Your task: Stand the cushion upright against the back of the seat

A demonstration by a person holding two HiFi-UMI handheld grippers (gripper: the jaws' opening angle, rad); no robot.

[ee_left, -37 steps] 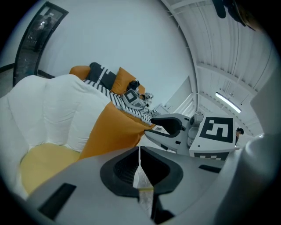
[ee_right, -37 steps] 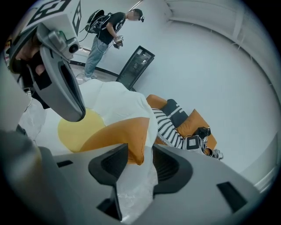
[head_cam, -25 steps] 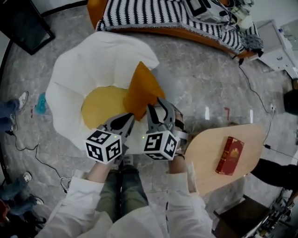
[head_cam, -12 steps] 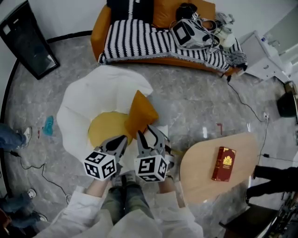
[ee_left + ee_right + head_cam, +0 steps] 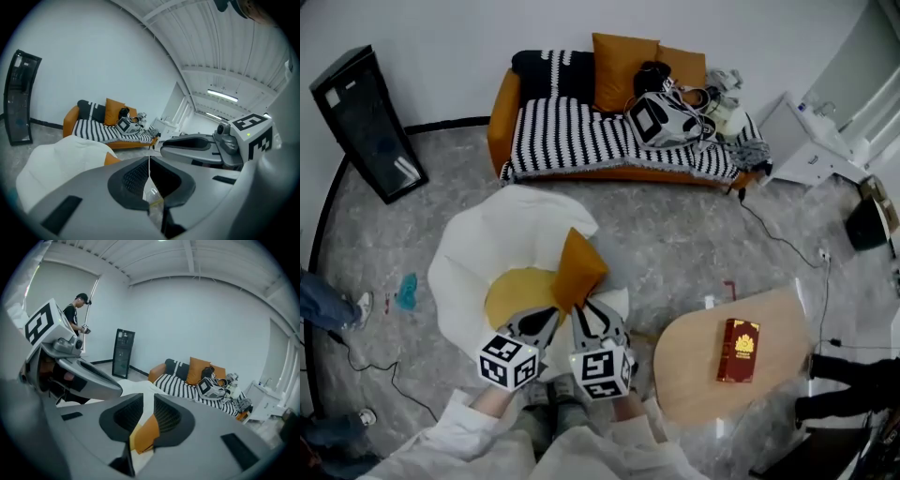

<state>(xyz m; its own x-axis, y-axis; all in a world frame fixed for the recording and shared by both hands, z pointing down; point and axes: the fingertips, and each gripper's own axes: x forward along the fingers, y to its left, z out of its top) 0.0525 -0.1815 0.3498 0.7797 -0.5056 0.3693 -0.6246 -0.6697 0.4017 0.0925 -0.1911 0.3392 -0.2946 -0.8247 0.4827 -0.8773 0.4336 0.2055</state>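
My left claw (image 5: 149, 161) is matt grey plastic, and its pads (image 5: 134, 177) are black and finely ribbed, rubber by the look. At frame centre, the orange cushion (image 5: 578, 270) is plain matt cloth, on a seat (image 5: 478, 253) of soft white fabric. The floor (image 5: 675, 225) looks like polished grey stone. Lower right, the table (image 5: 694, 375) is smooth pale wood under a glossy red book (image 5: 738, 350).

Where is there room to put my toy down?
The wooden table is bare all round the red book. The striped sofa is free beside the pile of gear, where it gets crowded. The orange cushion takes part of the white chair.
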